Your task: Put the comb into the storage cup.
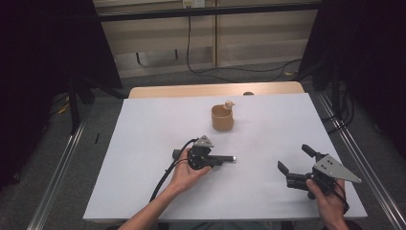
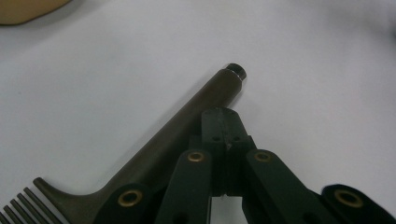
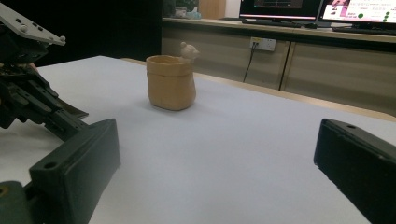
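Left tongs (image 2: 226, 122) closed beside comb (image 2: 154, 154), teeth visible in left gripper view

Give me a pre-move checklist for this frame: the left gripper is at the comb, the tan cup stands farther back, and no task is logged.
1. Left gripper jaws closed: ok, they stand together in the left gripper view.
2. Comb actually clamped: cannot tell; its handle runs beside and under the closed jaws, not clearly between them.
3. Comb off the table: cannot tell, it looks low on the white surface.
4. Right gripper free: ok, jaws wide apart, nothing between them.
5. Cup upright: ok, opening up, a small figure on its rim.
6. Path from comb to cup: ok, bare table between them in the high view.
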`<action>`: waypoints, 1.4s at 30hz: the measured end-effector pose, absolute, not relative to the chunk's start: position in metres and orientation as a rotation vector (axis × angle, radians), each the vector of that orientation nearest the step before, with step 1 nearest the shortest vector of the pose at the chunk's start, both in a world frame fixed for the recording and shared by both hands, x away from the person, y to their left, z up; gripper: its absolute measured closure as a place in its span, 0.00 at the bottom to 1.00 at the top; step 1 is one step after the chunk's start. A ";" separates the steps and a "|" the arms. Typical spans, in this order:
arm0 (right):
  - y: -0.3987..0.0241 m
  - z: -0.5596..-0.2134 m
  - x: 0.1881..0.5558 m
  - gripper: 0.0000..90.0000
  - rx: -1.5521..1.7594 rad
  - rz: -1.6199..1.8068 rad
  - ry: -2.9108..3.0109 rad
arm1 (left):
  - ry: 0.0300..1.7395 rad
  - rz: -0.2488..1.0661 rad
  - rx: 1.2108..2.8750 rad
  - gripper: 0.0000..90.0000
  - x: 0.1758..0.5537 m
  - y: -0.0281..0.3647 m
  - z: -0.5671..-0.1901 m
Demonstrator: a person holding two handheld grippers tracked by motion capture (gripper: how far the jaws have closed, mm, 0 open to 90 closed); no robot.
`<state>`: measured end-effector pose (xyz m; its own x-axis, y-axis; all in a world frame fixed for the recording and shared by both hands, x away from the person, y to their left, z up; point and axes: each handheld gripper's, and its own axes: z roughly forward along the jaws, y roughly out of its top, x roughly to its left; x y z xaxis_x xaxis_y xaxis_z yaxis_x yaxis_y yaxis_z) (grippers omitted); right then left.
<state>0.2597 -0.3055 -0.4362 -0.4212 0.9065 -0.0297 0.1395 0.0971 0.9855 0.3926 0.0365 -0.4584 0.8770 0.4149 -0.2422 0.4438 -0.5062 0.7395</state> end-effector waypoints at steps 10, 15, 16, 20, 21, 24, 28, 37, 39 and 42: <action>-0.306 -0.436 0.259 0.00 1.039 1.391 1.677 | 0.625 -0.053 2.153 1.00 0.398 0.037 -0.460; -0.306 -0.436 0.260 0.00 1.039 1.393 1.677 | 0.636 -0.049 2.150 1.00 0.403 0.038 -0.459; -0.306 -0.436 0.260 0.00 1.039 1.393 1.677 | 0.636 -0.049 2.150 1.00 0.403 0.038 -0.459; -0.306 -0.437 0.260 0.00 1.039 1.394 1.677 | 0.642 -0.034 2.171 1.00 0.405 0.032 -0.458; -0.306 -0.437 0.260 0.00 1.039 1.394 1.677 | 0.642 -0.034 2.171 1.00 0.405 0.032 -0.458; -0.306 -0.436 0.260 0.00 1.039 1.391 1.676 | 0.631 -0.044 2.173 1.00 0.406 0.029 -0.459; -0.306 -0.436 0.259 0.00 1.039 1.389 1.677 | 0.632 -0.044 2.168 1.00 0.407 0.028 -0.459; -0.306 -0.436 0.259 0.00 1.040 1.388 1.678 | 0.645 -0.029 2.168 1.00 0.411 0.026 -0.459; -0.306 -0.436 0.259 0.00 1.040 1.389 1.676 | 0.649 -0.030 2.161 1.00 0.413 0.026 -0.460; -0.306 -0.436 0.259 0.00 1.038 1.388 1.678 | 0.656 -0.018 2.158 1.00 0.414 0.025 -0.460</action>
